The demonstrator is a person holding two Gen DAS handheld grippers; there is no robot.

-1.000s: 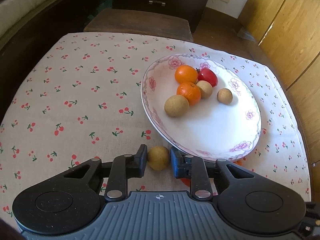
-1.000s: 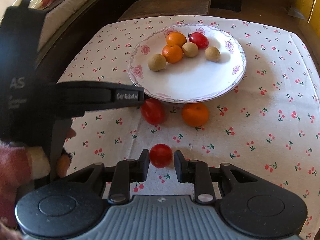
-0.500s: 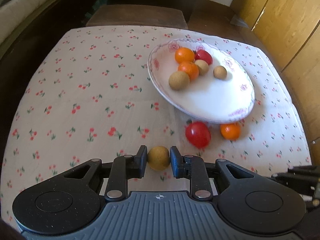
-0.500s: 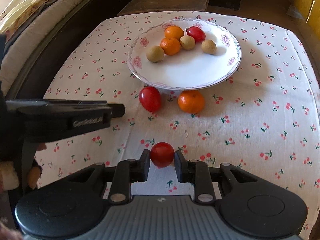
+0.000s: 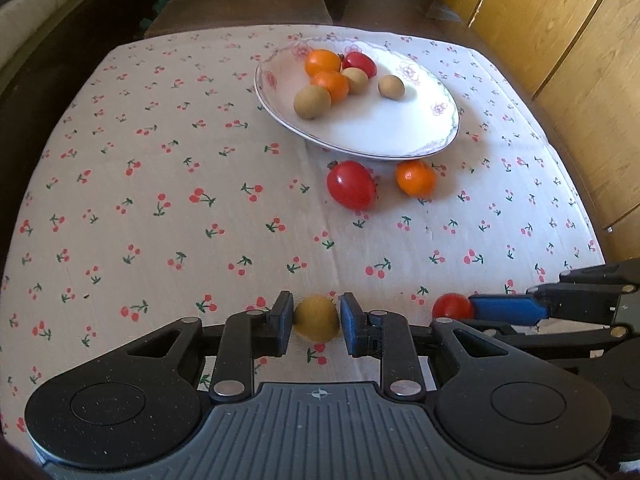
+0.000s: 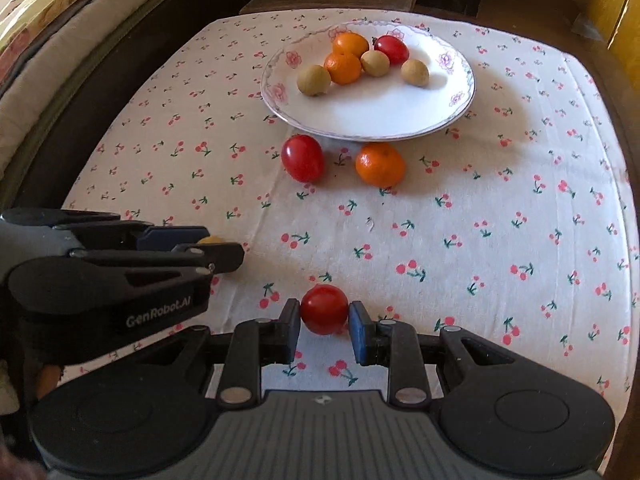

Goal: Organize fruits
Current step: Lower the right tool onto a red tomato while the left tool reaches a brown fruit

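Observation:
My left gripper [image 5: 316, 322] is shut on a tan round fruit [image 5: 317, 319] and holds it above the near part of the cherry-print tablecloth. My right gripper [image 6: 325, 314] is shut on a small red tomato [image 6: 324, 309], also near the front. A white flowered plate [image 5: 400, 128] at the back holds two oranges, a red tomato and three tan fruits. A large red tomato [image 5: 352, 185] and an orange [image 5: 416, 177] lie on the cloth just in front of the plate. The plate [image 6: 372, 120] shows in the right wrist view too.
The right gripper [image 5: 452, 307] shows at the lower right of the left wrist view, the left gripper [image 6: 224, 246] at the left of the right view. A dark wooden stool [image 5: 240, 8] stands behind the table. Yellow wooden cabinets [image 5: 560, 40] stand at right, a sofa [image 6: 48, 40] at left.
Both grippers have pulled back from the plate toward the near table edge, each still holding its fruit. The plate and loose fruits now look farther away.

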